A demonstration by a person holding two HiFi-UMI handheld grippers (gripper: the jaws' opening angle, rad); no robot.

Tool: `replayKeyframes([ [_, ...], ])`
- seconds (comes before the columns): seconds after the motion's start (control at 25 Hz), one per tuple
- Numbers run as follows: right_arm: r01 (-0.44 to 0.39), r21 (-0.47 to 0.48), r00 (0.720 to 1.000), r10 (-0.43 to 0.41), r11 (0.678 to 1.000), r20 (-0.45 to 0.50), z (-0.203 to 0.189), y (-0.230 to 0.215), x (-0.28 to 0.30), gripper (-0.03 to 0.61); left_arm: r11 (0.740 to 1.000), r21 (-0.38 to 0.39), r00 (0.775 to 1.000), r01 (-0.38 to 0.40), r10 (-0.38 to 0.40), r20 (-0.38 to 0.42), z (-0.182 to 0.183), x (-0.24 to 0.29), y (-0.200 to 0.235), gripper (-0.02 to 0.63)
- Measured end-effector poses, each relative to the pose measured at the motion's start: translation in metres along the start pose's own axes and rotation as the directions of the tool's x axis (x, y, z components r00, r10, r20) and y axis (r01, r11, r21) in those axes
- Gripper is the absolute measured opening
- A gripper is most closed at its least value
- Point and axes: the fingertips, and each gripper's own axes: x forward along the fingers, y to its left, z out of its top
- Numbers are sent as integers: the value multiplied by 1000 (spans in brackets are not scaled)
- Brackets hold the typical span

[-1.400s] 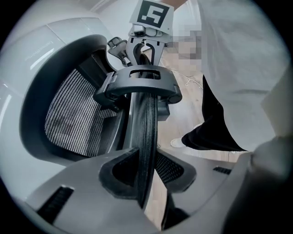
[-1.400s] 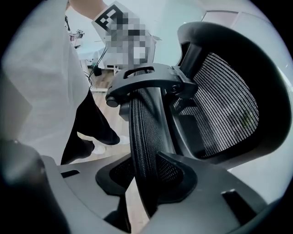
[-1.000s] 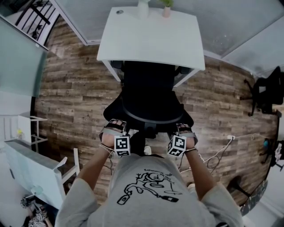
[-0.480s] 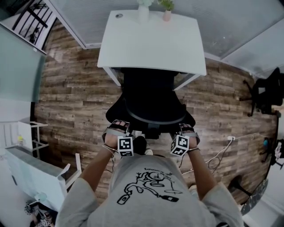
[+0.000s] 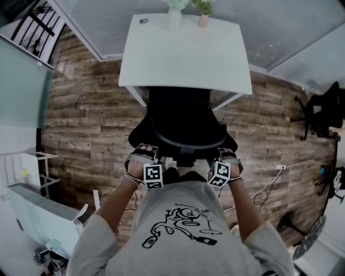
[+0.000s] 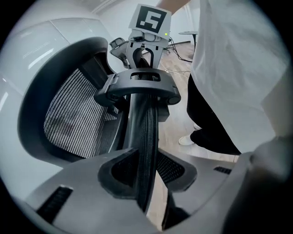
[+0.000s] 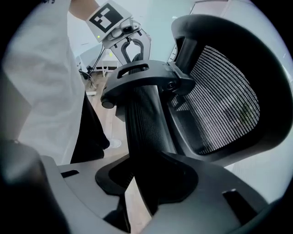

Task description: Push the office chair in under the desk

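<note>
Office chair (image 5: pixel 180 124) noted with its front tucked under the near edge of the tabletop (image 5: pixel 183 54) and its backrest out on the tongs' side; the push is judged nearly done. The backrest rim (image 6: pixel 145 128) is pinched edge-on in the left tongs (image 6: pixel 145 178) and in the right tongs (image 7: pixel 151 183), one to either side of the centre bracket (image 6: pixel 142 87). The left jaws have just been opening slightly, with the rim between them. If that grip is loosened more, the rim could be lost on that side and the chair swivelled off line by the right tongs alone. Beyond the tongs the seat is flanked closely by the slanted legs (image 5: pixel 137 94) of the tabletop, where an armrest or seat edge could be caught. A hard stop would be passed into the tabletop, and the vase (image 5: pixel 174 15) and small potted plant (image 5: pixel 202 13) at the edge farthest from the tongs could be toppled. The wheels are hidden, so snagging cannot be ruled out.
</note>
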Motion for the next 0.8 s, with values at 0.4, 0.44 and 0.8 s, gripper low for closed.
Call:
replayKeyframes([
  [0.4,-11,10,1000,11,1000,-5,-4,-24,5,160,1000,-20,1000,3,-2,24,5,6,19,132],
  [0.44,-11,10,1000,11,1000,-5,-3,-26,5,160,1000,-23,1000,2,-1,23,5,6,21,132],
  [0.8,-5,-2,1000,5,1000,0,8,-48,14,161,1000,-27,1000,16,-16,-2,-8,11,39,133],
])
